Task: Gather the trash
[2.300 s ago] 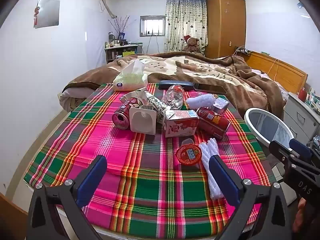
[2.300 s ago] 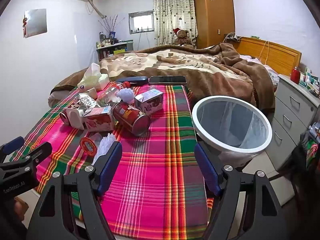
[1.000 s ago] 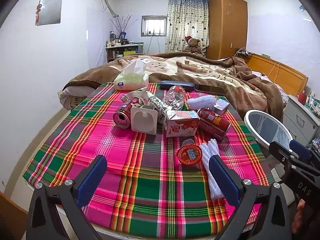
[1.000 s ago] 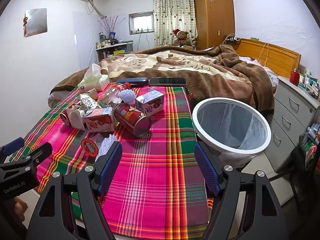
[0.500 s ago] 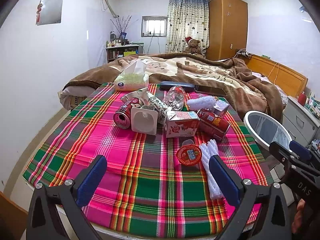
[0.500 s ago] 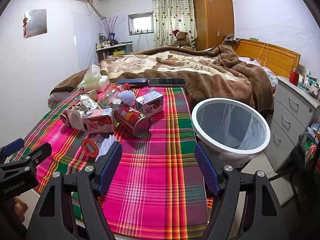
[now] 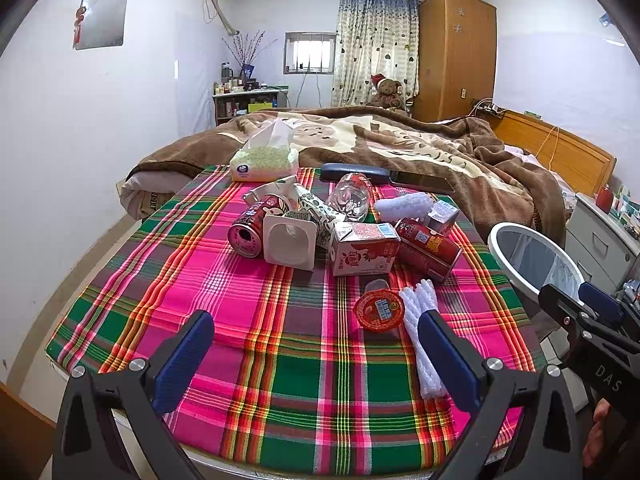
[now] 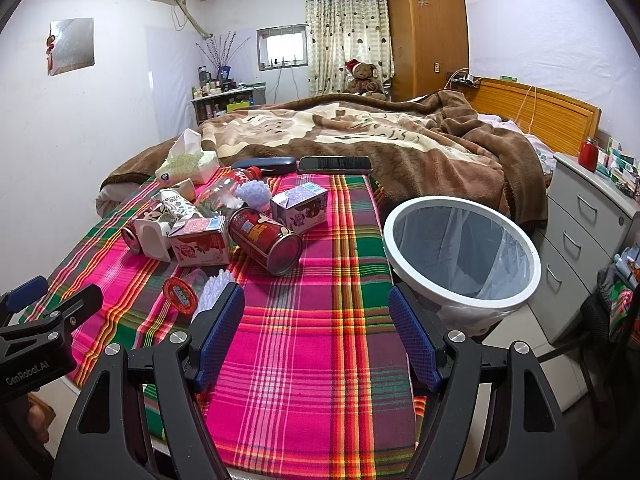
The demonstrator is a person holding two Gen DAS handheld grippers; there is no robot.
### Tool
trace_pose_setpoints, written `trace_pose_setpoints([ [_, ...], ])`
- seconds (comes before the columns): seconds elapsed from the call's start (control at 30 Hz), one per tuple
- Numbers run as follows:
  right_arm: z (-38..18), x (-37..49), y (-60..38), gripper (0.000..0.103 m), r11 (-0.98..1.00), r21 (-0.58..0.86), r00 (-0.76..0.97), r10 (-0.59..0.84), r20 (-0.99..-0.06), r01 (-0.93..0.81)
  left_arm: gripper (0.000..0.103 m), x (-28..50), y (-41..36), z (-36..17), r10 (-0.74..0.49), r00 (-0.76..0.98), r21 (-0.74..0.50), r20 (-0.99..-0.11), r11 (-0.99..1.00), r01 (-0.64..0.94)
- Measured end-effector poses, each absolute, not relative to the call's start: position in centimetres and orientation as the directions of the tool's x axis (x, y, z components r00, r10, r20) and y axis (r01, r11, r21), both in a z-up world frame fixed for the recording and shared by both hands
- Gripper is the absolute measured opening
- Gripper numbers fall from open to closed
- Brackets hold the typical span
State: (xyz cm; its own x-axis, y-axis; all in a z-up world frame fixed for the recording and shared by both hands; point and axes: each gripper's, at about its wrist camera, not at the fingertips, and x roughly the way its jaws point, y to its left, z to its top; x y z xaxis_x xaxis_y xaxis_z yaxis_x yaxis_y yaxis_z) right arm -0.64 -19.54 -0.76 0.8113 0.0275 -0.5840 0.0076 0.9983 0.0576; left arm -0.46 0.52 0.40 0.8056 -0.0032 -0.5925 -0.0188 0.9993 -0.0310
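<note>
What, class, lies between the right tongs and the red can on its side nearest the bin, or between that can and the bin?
Nothing visible does. The right tongs hang open over bare plaid cloth, and the red can lies beyond them. From the can to the white bin there is only cloth.

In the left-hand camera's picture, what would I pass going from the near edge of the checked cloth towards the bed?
left gripper → round red-lidded cup → strawberry milk carton → clear plastic bottle → tissue pack → brown blanket

Pink-green plaid cloth (image 7: 248, 320), white-rimmed bin (image 8: 460, 300)
</note>
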Motion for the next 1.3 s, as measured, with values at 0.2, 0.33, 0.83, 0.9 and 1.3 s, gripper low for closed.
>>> trace_pose_setpoints([
  [0.2, -0.8, -0.6, -19.5, 0.076, 0.998, 0.056, 0.811, 0.028, -0.585, 0.006, 0.103, -0.5, 0.5, 0.4, -0.004, 0.806, -0.032, -0.593, 0.999, -0.019],
  [0.33, -0.8, -0.6, -19.5, 0.076, 0.998, 0.057, 0.812, 0.028, -0.584, 0.006, 0.103, -0.5, 0.5, 0.5, -0.005, 0.806, -0.032, -0.592, 0.999, -0.018],
  [0.83, -0.7, -0.4, -19.6, 0.076, 0.999, 0.053, 0.808, 0.027, -0.588, 0.005, 0.103, -0.1, 0.4, 0.3, -0.005, 0.802, -0.034, -0.598, 0.999, -0.019],
  [0.9, -0.7, -0.4, -19.6, 0.076, 0.998, 0.055, 0.81, 0.03, -0.586, 0.003, 0.103, -0.1, 0.5, 0.2, -0.009, 0.8, -0.034, -0.6, 0.999, -0.014],
  [1.3, -4.4, 2.1, -18.5, 0.076, 0.982, 0.159, 0.726, 0.184, -0.662, -0.103, 0.103, 2.4, 3.9, -2.2, -0.01, 0.762, -0.029, -0.647, 1.0, -0.012],
])
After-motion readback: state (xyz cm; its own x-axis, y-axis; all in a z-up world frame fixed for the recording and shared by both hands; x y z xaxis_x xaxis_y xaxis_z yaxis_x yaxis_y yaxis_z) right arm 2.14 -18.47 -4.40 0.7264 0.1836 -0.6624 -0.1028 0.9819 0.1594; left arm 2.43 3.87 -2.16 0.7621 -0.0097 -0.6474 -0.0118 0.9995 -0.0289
